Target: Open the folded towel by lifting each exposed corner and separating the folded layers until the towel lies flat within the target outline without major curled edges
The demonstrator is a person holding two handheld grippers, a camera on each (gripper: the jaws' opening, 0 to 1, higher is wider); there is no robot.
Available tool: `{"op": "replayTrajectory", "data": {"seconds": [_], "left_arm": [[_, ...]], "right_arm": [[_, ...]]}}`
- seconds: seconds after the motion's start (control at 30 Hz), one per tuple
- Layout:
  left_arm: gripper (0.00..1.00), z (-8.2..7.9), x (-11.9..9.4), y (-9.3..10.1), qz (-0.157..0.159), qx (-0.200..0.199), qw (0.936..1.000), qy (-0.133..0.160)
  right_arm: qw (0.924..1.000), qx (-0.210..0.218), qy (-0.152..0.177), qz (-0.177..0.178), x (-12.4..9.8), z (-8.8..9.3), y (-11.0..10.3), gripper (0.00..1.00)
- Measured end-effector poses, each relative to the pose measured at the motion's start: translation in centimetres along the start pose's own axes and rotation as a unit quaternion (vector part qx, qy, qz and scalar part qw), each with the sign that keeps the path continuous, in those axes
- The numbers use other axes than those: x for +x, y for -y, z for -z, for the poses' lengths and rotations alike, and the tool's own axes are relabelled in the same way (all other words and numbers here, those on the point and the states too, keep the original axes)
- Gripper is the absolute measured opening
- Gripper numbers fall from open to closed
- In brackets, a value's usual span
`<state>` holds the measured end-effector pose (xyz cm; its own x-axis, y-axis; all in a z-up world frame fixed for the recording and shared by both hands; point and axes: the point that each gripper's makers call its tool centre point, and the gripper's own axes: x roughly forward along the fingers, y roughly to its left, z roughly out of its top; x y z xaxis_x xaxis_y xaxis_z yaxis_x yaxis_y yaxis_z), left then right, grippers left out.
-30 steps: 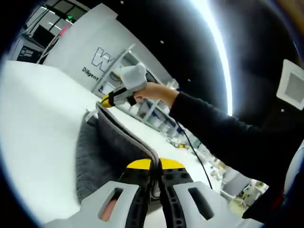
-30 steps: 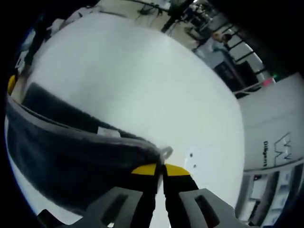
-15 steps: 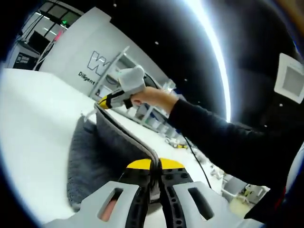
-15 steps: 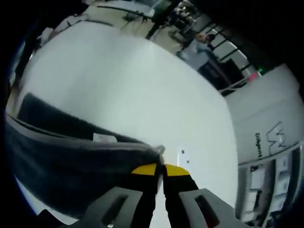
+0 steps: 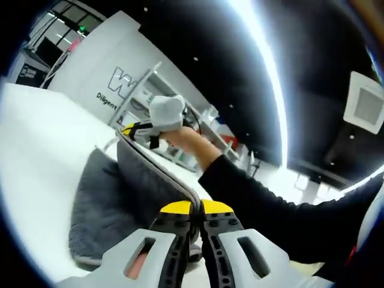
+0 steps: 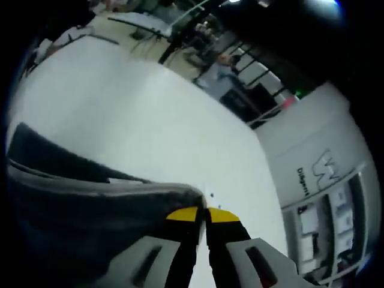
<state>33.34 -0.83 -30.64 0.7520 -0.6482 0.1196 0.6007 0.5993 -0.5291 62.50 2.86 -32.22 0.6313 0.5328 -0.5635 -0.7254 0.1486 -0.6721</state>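
Above the white table: a dark grey terry towel with a paler hemmed edge (image 5: 129, 192) is being held up off the white table (image 5: 36, 150), one edge stretched between the two grippers while the lower part is resting in folds on the surface.

Left gripper (image 5: 195, 211): its yellow-tipped fingers (image 5: 175, 208) are being kept pressed together on one corner of the towel's hem.

Right gripper (image 6: 201, 215): its fingers (image 6: 182, 215) are likewise being kept closed on the opposite corner; in the left gripper view it is being seen at the far end of the taut edge (image 5: 139, 127), gripped in a person's hand (image 5: 180, 137).

Step in hand: by judgement, the top layer is being lifted and spread so the folds can be separated.

Doing it well: the hem should be kept taut and level between both grippers, the lower layers being allowed to drop free before the towel is being lowered, far edge first, so that no edge is curled under.

Target outline: it cannot be told from these views.
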Motion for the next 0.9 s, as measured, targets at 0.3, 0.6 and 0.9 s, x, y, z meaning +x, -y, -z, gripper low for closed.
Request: {"op": "replayTrajectory", "data": {"seconds": [0.3,0.6,0.9], "left_arm": [[0.03,1.2,0.3,0.9,0.013,0.031,0.9993,-0.019],[0.03,2.0,0.8,0.8,0.010,0.060,0.9975,-0.036],[0.03,2.3,1.6,0.9,-0.015,0.103,0.9939,-0.035]], "right_arm": [[0.9965,0.062,0.056,0.008,-1.2,-0.4,-0.2,0.00],[0.9867,0.125,0.104,0.012,-1.9,0.4,0.4,0.00],[0.9796,0.149,0.133,0.017,-2.0,1.5,0.7,0.00]]}}
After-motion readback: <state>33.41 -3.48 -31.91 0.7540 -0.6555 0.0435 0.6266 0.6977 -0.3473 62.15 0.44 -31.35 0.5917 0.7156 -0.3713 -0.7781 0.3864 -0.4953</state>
